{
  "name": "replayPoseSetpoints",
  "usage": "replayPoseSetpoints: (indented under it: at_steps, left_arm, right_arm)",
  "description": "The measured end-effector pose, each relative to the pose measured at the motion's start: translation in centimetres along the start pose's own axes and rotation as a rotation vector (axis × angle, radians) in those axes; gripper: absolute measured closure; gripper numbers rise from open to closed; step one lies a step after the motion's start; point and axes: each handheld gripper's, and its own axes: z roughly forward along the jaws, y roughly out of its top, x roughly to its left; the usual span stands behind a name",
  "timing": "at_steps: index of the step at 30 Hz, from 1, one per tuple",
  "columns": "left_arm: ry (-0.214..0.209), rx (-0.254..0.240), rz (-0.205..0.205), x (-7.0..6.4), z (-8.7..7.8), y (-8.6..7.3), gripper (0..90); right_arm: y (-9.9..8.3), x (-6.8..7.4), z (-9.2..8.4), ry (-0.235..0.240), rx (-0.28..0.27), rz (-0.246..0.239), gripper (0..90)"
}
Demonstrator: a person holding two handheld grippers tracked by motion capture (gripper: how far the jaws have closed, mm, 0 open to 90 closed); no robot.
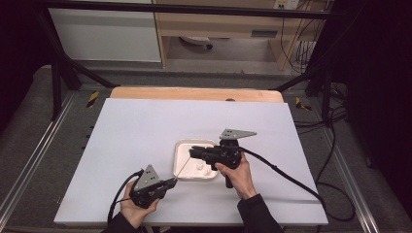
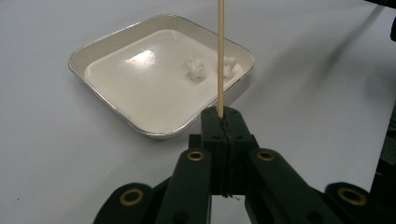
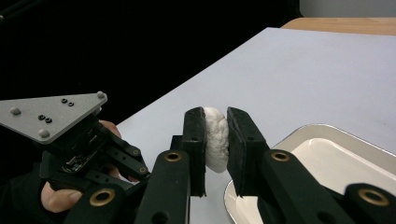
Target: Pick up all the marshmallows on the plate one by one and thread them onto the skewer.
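The left gripper (image 2: 223, 122), held low near the table's (image 1: 136, 131) front edge, has its jaws pressed together on a thin wooden skewer (image 2: 220, 60), which rises from the jaw tips and slants toward the tray (image 2: 100, 51). The right gripper (image 3: 216, 140) is clamped on a white marshmallow (image 3: 215, 137), its pads squeezing the soft piece from both sides just above the tray's near corner. In the high view the right gripper (image 1: 194, 153) reaches over the tray (image 1: 180, 167) from its right side, while the left gripper (image 1: 170, 182) sits just off the tray's front-left corner, with the skewer (image 1: 183, 167) crossing the tray's rim between them. Two more marshmallows (image 2: 196, 67) lie in the tray against its far right side, close together, one just behind the skewer. The square, cream-coloured tray rests flat near the middle of the white table. No writing or brand mark can be read on the tray, grippers or table.
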Motion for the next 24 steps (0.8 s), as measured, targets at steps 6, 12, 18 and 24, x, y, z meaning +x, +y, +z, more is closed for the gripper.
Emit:
replayPoseSetpoints:
  at_steps: [6,12,18,24]
  left_arm:
    - [0.003,0.009,0.002,-0.1,0.1,-0.1,88.9]
    - [0.005,-0.002,0.010,-0.2,0.0,0.0,89.0]
    - [0.007,-0.019,-0.006,-0.2,-0.2,0.5,89.0]
    - [0.002,-0.030,-0.012,-0.1,-0.1,0.4,89.0]
  right_arm:
    - [-0.3,0.2,0.2,0.007,-0.003,-0.003,79.2]
    - [-0.6,0.4,0.4,0.015,0.011,-0.002,80.0]
    - [-1.4,0.6,1.3,0.037,0.027,0.004,79.6]
    - [-1.5,0.7,1.7,0.030,0.032,0.013,79.1]
